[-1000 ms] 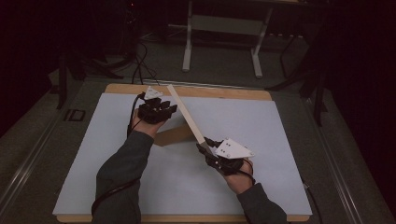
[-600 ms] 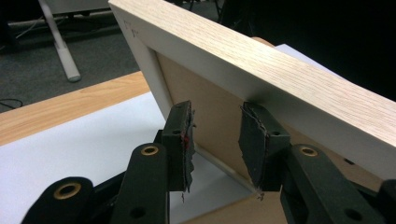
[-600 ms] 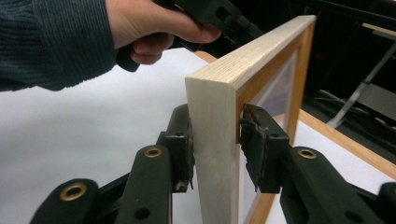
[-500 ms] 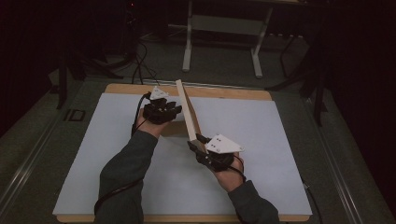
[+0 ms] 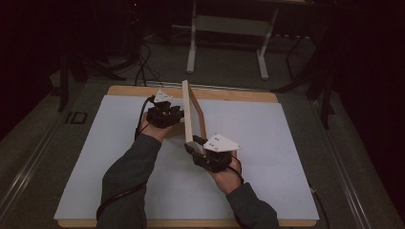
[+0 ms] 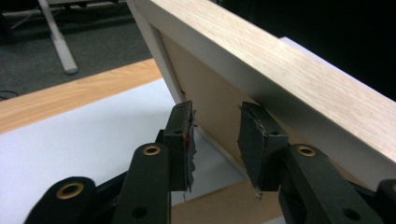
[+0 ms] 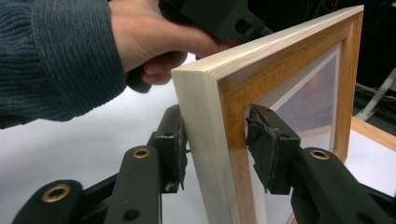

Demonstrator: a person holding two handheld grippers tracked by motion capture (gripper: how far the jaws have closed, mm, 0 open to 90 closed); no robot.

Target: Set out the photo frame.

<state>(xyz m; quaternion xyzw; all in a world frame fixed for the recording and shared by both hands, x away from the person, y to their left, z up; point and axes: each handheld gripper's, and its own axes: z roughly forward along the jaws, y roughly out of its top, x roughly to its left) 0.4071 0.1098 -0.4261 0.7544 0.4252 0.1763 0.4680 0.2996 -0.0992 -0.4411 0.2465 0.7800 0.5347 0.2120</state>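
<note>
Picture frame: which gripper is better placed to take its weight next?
Right. The right gripper straddles the picture frame edge, jaws on both faces. The left gripper sits open at the back panel, nothing between its jaws.

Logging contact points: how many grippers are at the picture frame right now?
2. The right gripper straddles the wooden frame at its near end, jaws on either side. The left gripper is at the frame's back, jaws apart; no grip is visible.

Dim lab — white-topped table (image 5: 267, 143), floor cables (image 5: 143, 67), metal stand (image 5: 229, 28).
</note>
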